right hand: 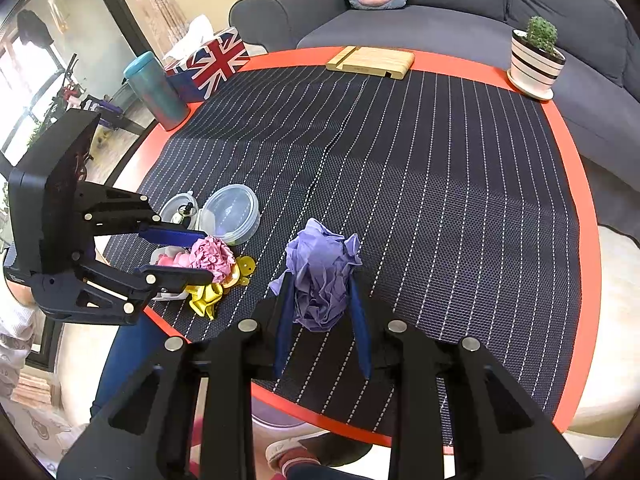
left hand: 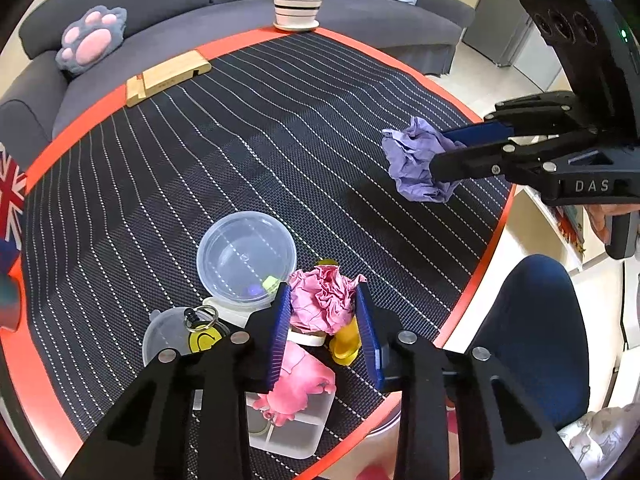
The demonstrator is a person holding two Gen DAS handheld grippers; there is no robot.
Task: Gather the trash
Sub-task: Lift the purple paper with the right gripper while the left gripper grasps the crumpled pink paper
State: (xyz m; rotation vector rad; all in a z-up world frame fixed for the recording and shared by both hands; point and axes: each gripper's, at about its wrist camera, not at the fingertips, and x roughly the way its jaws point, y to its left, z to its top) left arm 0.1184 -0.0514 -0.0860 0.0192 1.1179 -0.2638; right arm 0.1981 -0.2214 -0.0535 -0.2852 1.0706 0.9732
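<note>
pink paper wad: I judge the pink paper wad (left hand: pixel 322 300) to be feather-light, soft and springy; it should crush a little under pressure and will not slip on the ribbed blue pads. Best taken across its middle, where the crumple is thickest.
purple paper wad: The purple paper wad (right hand: pixel 320 276) looks the same kind of stuff, loose crumpled tissue with trailing flaps; a squeeze through the bulk is safer than catching a flap, which could tear or pull free.
left hand-held gripper: My left hand-held gripper (left hand: pixel 324 320) has its blue pads pressed against both sides of the pink wad, clamped on it. The wad sits right between the fingertips, on top of a clutter of small things: a pink toy in a clear tray (left hand: pixel 296 428) and some yellow plastic pieces (right hand: pixel 224 284) just beneath.
right hand-held gripper: My right hand-held gripper (right hand: pixel 322 304) is closed on the purple wad, pads flanking its lower half, with the top bulging out above the fingertips.
where they lie: Pink wad near the front-left edge of the striped surface (right hand: pixel 440 200), beside a clear round container (left hand: pixel 246 256); purple wad near the front edge, well apart from it, with bare mat around.
risk: Lifting the pink wad may snag the clutter below, I reckon.
</note>
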